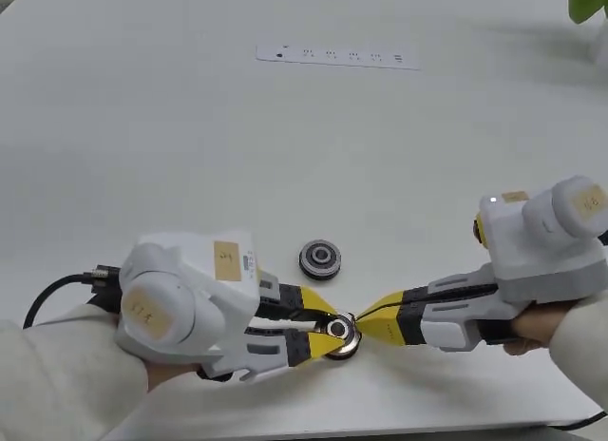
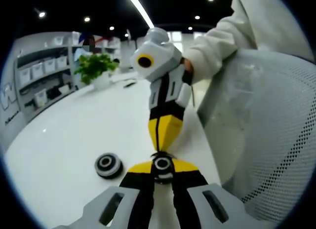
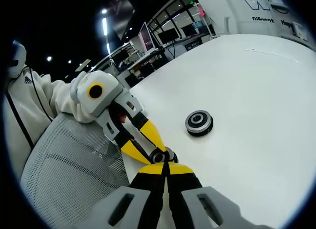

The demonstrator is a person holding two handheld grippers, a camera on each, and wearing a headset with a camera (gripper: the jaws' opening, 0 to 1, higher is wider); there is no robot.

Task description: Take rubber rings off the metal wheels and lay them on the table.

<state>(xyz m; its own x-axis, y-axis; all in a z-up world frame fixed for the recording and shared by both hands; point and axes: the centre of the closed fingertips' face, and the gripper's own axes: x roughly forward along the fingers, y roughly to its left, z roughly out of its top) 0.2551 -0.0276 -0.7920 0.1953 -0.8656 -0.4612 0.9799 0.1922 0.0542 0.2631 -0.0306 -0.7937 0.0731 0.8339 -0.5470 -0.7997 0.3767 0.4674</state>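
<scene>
So the left gripper (image 1: 332, 329) has its jaws clamped on a metal wheel (image 1: 342, 334) near the table's (image 1: 190, 127) front edge. The right gripper (image 1: 363, 320) has its jaws pressed together, tips touching that wheel's rim (can't tell if they pinch rubber). A second wheel (image 1: 320, 258) lies nearby.

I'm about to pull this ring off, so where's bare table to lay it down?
Bare: the wide table between the power strip and the loose wheel, and the stretch right of that wheel, beyond the right gripper. Crowded: the near edge, where the left gripper clamps the held wheel and the right gripper's closed tips meet it.
</scene>
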